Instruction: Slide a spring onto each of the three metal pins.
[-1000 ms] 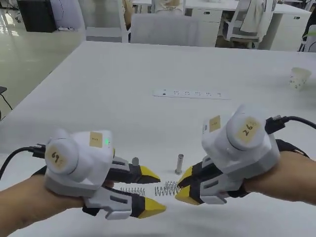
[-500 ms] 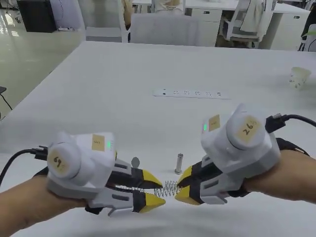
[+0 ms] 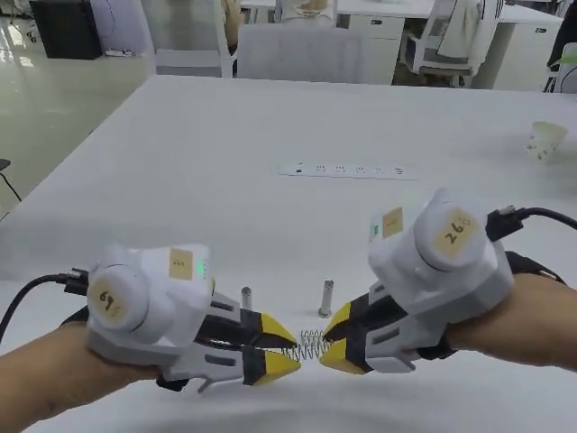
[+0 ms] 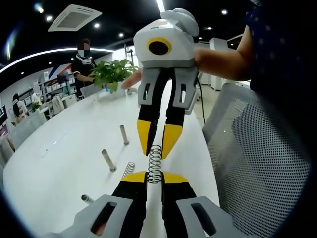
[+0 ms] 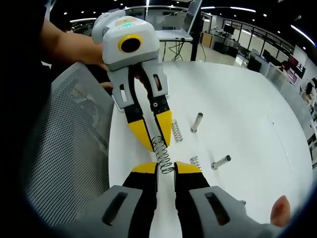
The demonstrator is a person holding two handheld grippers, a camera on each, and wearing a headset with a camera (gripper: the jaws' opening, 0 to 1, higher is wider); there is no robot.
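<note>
A short steel spring (image 3: 311, 343) hangs just above the white table (image 3: 270, 135), stretched between the yellow tips of both grippers. My left gripper (image 3: 281, 352) is shut on its left end and my right gripper (image 3: 330, 341) is shut on its right end. Two metal pins (image 3: 246, 296) (image 3: 326, 298) stand upright just behind the tips. In the left gripper view the spring (image 4: 154, 163) runs from my own jaws up into the right gripper (image 4: 157, 141), beside three pins (image 4: 124, 134) (image 4: 105, 158) (image 4: 86, 199). Two loose springs (image 5: 176, 130) (image 5: 194, 161) lie on the table by the pins.
A white power strip (image 3: 347, 170) lies mid-table and a paper cup (image 3: 546, 142) stands at the far right. Chairs (image 3: 306, 52) line the far edge. A mesh chair back (image 4: 252, 148) is close behind the grippers, and a potted plant (image 4: 111, 74) stands down the table.
My left gripper was open and apart from the spring; it has moved right and shut on the spring's free end. The right gripper has held its end and barely moved.
</note>
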